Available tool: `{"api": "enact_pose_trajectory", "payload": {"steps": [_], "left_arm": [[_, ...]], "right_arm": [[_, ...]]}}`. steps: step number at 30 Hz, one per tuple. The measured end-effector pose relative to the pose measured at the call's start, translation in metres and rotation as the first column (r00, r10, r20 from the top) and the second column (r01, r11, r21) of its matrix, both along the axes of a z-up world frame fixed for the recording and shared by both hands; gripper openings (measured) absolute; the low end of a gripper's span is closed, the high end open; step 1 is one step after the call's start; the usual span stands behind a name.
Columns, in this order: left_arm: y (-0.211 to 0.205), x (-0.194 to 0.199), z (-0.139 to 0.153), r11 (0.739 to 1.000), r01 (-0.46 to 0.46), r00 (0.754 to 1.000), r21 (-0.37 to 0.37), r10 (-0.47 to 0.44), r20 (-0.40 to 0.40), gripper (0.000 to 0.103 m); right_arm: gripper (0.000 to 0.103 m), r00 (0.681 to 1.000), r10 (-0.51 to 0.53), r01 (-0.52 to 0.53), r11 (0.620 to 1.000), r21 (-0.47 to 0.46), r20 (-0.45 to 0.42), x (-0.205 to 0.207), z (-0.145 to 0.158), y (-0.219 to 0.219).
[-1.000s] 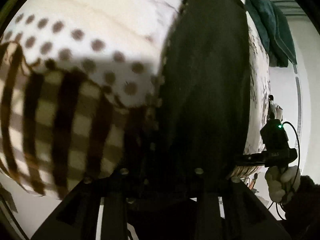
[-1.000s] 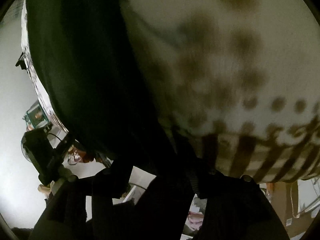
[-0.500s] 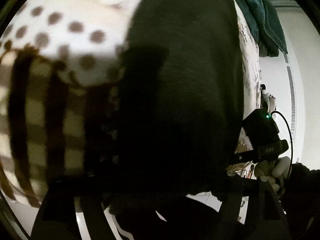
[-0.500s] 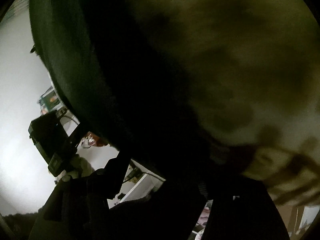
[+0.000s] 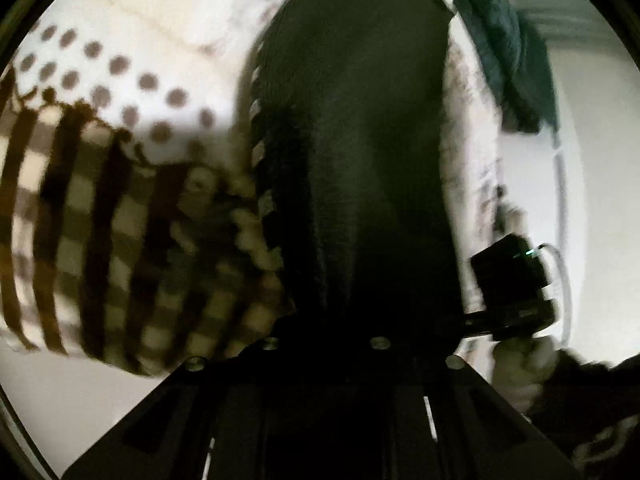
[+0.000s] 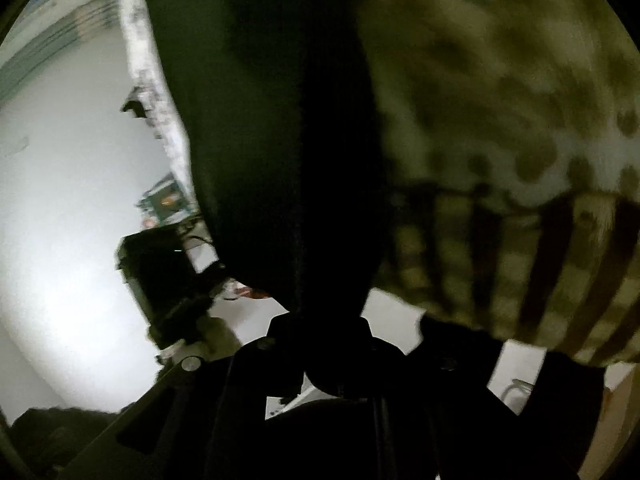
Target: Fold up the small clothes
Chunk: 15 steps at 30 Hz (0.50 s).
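A black garment (image 5: 360,160) lies lengthwise on the bed and fills the middle of the left wrist view. Its near edge runs into my left gripper (image 5: 325,340), which is shut on the cloth. In the right wrist view the same black garment (image 6: 280,140) narrows to a gathered fold and drops between the jaws of my right gripper (image 6: 320,320). Those jaws are closing, with the cloth pinched between them. Both near corners hang a little above the bed. The fingertips are dark and mostly hidden by the cloth.
A white cover with brown dots (image 5: 120,80) and a brown checked border (image 5: 100,240) lies under the garment. A teal garment (image 5: 504,52) is piled at the far right. A gloved hand (image 5: 520,368) holds the other gripper's black body (image 5: 512,280). White floor lies beyond the bed edge.
Both grippers opened wide over the garment's near edge, then shut on it. Both have risen and the black cloth has come up with them.
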<state>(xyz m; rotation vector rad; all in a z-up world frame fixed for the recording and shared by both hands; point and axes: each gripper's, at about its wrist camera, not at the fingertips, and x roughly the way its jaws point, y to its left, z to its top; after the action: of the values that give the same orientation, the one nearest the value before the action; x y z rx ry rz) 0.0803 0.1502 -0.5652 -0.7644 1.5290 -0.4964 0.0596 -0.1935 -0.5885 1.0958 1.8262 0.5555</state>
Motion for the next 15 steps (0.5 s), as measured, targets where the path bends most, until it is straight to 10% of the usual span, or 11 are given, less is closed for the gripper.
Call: {"api": "enact_pose_trajectory", "payload": {"steps": [7,15], "left_arm": [[0.013,0.041,0.048,0.970,-0.162,0.985,-0.180,0.168,0.023,0.009],[-0.012,0.185,0.059,0.953,-0.188,0.955,-0.239,0.234,0.181,0.009]], "right_arm": [[0.011,0.985,-0.125,0.117,0.990,0.073,0.121,0.061,0.057,-0.028],[0.011,0.916,-0.314,0.300,0.949,0.093,0.251,0.192,0.082,-0.048]]}}
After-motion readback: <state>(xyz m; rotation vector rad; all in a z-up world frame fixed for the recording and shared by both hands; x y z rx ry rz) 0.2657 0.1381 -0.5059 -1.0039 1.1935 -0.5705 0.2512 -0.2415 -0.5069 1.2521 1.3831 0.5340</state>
